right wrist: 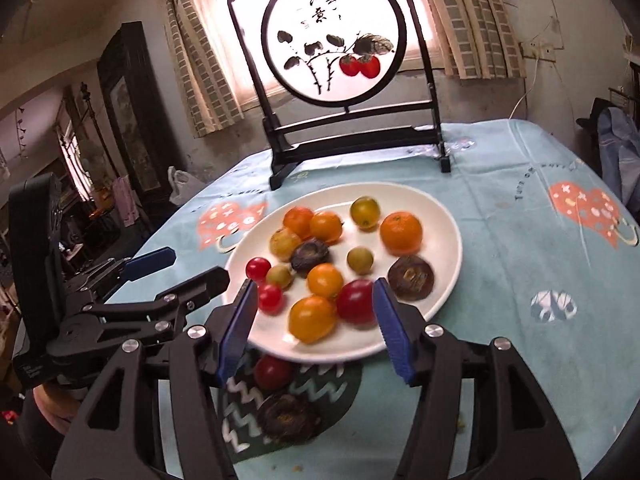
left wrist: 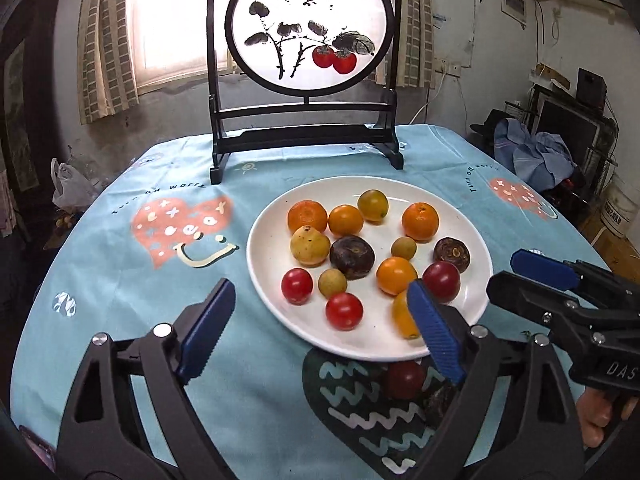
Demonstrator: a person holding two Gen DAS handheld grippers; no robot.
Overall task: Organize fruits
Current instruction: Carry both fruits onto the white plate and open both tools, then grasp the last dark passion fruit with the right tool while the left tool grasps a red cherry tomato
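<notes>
1. The white plate (left wrist: 476,288) sits toward the near middle of the counter (left wrist: 120,280), which is covered in a light blue cloth; its near rim is just ahead of both claws. Open cloth lies to the plate's left and right, and a dark wooden stand with a round painted screen (left wrist: 306,24) stands behind it near the counter's far edge.
2. The left claw (left wrist: 320,328) is spread wide and holds nothing; its right finger overlaps the plate's near rim in the left wrist view.
3. The right claw (right wrist: 316,332) is also open and empty, its fingers (right wrist: 394,332) flanking the plate's near edge.
4. On the plate are small round fruits: glossy red ones, orange ones, yellow-green ones and dark brown wrinkled ones.
5. Counted in the left wrist view: three red (left wrist: 344,311), five orange (left wrist: 420,222), four yellow-green (left wrist: 373,205), two dark brown (left wrist: 352,257).
6. Off the plate, on the cloth just before its near rim, lie one red fruit (right wrist: 273,372) and one dark brown fruit (right wrist: 288,418).
</notes>
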